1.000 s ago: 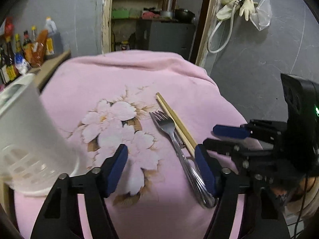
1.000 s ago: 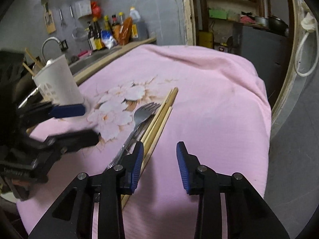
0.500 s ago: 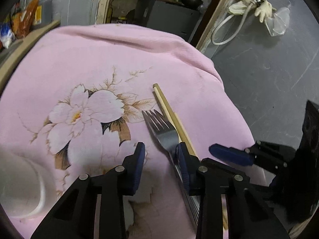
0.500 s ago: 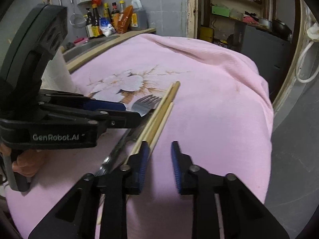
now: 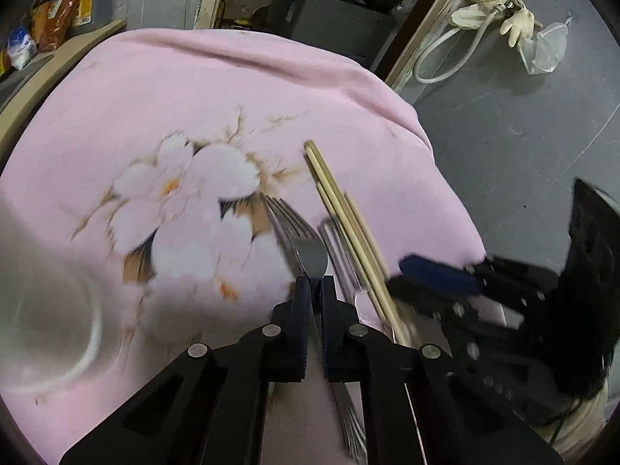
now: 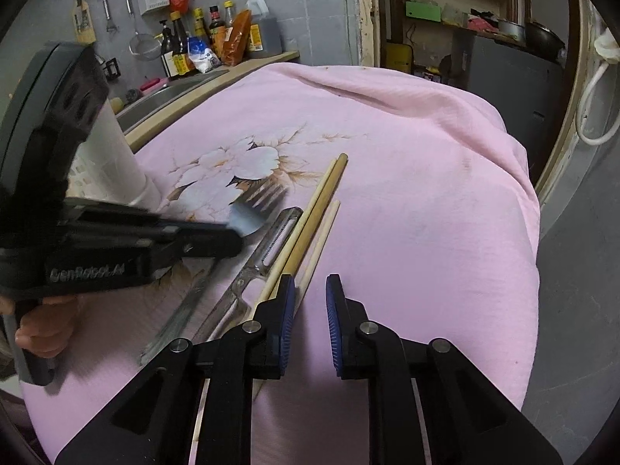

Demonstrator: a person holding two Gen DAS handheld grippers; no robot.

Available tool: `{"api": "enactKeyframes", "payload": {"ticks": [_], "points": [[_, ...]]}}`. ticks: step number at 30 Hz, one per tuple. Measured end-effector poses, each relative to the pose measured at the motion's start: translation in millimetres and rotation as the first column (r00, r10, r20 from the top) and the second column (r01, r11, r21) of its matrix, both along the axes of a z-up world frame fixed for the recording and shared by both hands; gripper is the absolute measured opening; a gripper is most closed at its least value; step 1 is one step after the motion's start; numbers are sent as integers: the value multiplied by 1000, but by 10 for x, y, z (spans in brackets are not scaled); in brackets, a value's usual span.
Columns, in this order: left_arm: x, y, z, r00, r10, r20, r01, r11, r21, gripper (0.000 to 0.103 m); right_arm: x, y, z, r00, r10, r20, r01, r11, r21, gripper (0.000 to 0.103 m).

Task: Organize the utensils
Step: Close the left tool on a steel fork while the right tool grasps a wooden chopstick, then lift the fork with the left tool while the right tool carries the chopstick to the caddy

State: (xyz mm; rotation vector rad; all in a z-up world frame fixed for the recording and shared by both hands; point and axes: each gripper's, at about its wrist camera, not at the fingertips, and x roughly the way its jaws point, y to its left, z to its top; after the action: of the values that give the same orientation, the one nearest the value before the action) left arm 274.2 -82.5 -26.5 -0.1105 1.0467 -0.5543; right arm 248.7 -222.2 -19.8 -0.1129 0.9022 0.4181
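Left wrist view, left to right: a blurred white utensil holder (image 5: 46, 325) fills the left edge, standing on the pink floral cloth (image 5: 240, 93). At centre the left gripper (image 5: 314, 290) has its blue pads pressed together on the neck of a steel fork (image 5: 300, 238); the fork head points up and away from the camera, tines over the printed flower, and appears raised off the cloth. Just right of the fork lies a metal peeler (image 5: 343, 255), motion-blurred, and beside it the wooden chopsticks (image 5: 341, 209) run diagonally, touching or nearly touching the peeler. At far right the right gripper (image 5: 434, 275) reaches in toward the near ends of the chopsticks; its jaws cannot be judged from this angle. Right wrist view, left to right: the utensil holder (image 6: 116, 166) stands behind the left gripper (image 6: 228, 238), which holds the fork (image 6: 257, 203) with the tines clear of the cloth (image 6: 426, 193). The peeler (image 6: 267, 248) lies flat next to the chopsticks (image 6: 316, 213), a pair side by side and a shorter-looking third stick just right. The right gripper (image 6: 310, 302) has its jaws apart with a modest gap; its left pad (image 6: 287, 298) sits over the near end of the chopsticks, and nothing lies between the pads but cloth.
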Motion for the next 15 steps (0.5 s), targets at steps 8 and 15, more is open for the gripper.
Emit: {"api": "enactKeyframes", "payload": {"ticks": [8,15], "points": [[-262,140,30,1000,-9,-5,9,1000,18,4,215,241,-65,999,20,-29,-22,996,-90,13],[-168,50,15,998,-55,-38,56,997,53,5,435,306,-60,994,25,-110,-35,995,-95,13]]}}
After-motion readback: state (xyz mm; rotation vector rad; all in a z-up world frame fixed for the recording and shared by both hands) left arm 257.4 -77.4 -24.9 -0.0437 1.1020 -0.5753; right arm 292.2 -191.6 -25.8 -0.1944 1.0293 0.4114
